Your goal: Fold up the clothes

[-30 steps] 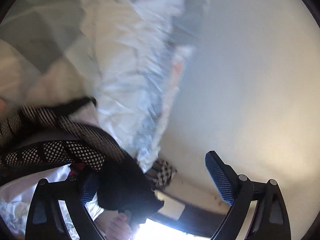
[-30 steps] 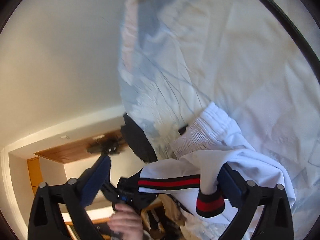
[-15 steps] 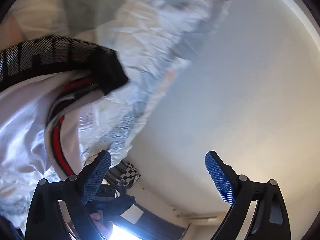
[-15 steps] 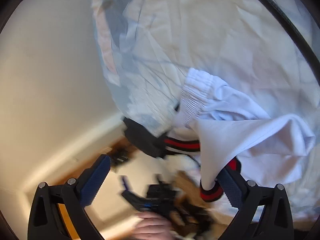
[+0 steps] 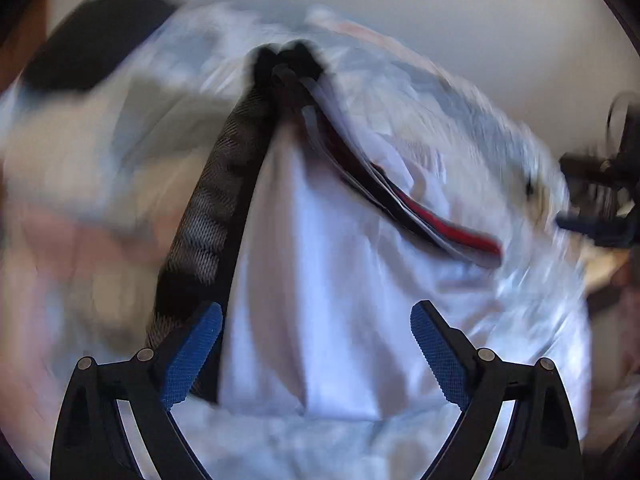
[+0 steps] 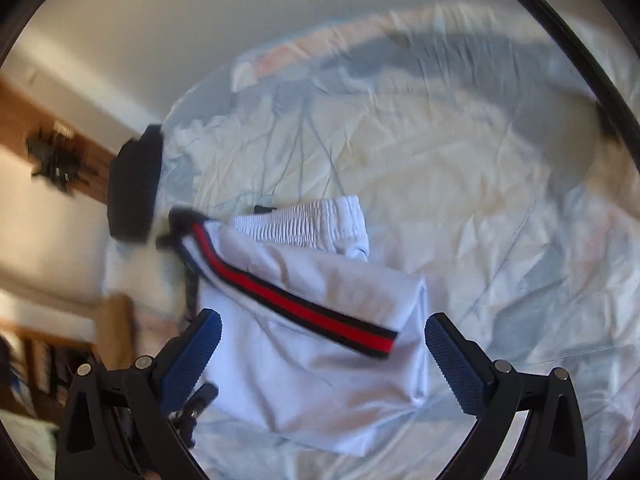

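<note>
A pair of white shorts [image 6: 312, 340] with a red and black side stripe [image 6: 288, 300] and a ribbed waistband [image 6: 304, 220] lies folded on the bed sheet [image 6: 480, 208]. My right gripper [image 6: 320, 340] is open just above the folded shorts, its jaws wide apart on either side. In the blurred left wrist view the same shorts [image 5: 316, 280] show, with a black mesh panel [image 5: 212, 208] and the red stripe [image 5: 440, 224]. My left gripper [image 5: 316, 340] is open over the white cloth and holds nothing.
A black object [image 6: 134, 188] lies at the sheet's left edge, also blurred in the left wrist view [image 5: 92, 40]. Pale wall and wooden furniture [image 6: 72, 136] stand beyond the bed. Wrinkled sheet spreads to the right of the shorts.
Both grippers have swung down to face the bed. The shorts that hung in the air a second ago now lie folded on the sheet, released. Both views moved fast.
</note>
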Motion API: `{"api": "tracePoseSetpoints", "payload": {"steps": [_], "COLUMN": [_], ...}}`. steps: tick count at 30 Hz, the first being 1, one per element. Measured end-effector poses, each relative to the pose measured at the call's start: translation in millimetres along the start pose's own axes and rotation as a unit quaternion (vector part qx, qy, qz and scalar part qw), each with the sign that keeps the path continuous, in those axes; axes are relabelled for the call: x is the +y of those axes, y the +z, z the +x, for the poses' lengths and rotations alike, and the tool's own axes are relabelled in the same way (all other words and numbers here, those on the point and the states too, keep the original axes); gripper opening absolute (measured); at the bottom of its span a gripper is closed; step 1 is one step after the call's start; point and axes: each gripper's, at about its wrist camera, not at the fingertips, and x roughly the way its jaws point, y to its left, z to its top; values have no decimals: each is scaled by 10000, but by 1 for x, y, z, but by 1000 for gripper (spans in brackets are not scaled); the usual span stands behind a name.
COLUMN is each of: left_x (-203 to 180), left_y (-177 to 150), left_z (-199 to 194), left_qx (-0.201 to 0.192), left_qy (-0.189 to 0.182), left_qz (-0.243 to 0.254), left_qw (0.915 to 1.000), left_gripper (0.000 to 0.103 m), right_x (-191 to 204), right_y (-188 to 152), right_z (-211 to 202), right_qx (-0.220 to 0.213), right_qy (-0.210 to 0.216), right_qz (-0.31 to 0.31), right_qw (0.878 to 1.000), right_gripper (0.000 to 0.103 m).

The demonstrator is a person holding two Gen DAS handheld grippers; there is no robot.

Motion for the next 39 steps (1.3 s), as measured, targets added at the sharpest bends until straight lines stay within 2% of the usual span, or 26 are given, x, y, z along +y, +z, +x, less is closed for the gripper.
{"api": "tracePoseSetpoints", "payload": {"steps": [1, 3, 5, 8, 11, 13, 15, 17, 19, 23, 27, 30, 32, 34, 38, 39], "left_x": [-3, -6, -7, -3, 4, 11, 19, 22, 21, 18, 24, 26, 27, 28, 34, 36], "left_y": [0, -2, 0, -2, -2, -2, -4, -8, -9, -11, -10, -10, -9, -10, -8, -7], "left_z": [-6, -12, -12, 2, 20, 35, 47, 54, 58, 61, 60, 59, 59, 58, 57, 57], "left_qx": [-306, -590, -595, -520, -256, 5, 240, 429, 498, 570, 589, 598, 596, 592, 605, 616], "left_qy": [293, 172, -175, 109, 297, 182, 217, 270, 364, 461, 371, 370, 403, 412, 349, 325], "left_qz": [131, 231, 315, 346, 153, -105, -330, -379, -308, -162, -279, -302, -271, -258, -333, -355], "left_qw": [9990, 9978, 9976, 9980, 9991, 9998, 9989, 9980, 9976, 9972, 9972, 9971, 9970, 9971, 9970, 9969], "left_gripper": [94, 94, 94, 95, 94, 94, 94, 94, 95, 95, 94, 94, 95, 94, 94, 94], "right_x": [0, 6, 8, 6, -5, -10, -9, -5, -2, 3, 17, 21, 24, 26, 37, 39], "right_y": [-12, -48, -77, -110, -117, -109, -102, -92, -81, -51, -7, 32, 58, 85, 91, 86], "right_z": [-2, 8, 22, 46, 66, 85, 92, 101, 109, 115, 105, 111, 116, 121, 84, 73], "right_qx": [-163, -554, -816, -1249, -1320, -1018, -935, -855, -717, -670, -881, -810, -738, -665, -1313, -1426], "right_qy": [-152, -290, -260, -450, -238, -235, -354, -596, -771, -690, -746, -709, -675, -641, -553, -374], "right_qz": [-36, -340, -511, -640, -405, -342, -419, -626, -730, -769, -994, -915, -837, -759, -735, -766], "right_qw": [9997, 9975, 9950, 9891, 9901, 9939, 9941, 9926, 9918, 9924, 9883, 9900, 9915, 9928, 9871, 9861], "right_gripper": [103, 103, 103, 99, 85, 73, 65, 61, 63, 63, 63, 63, 74, 73, 75, 78]}}
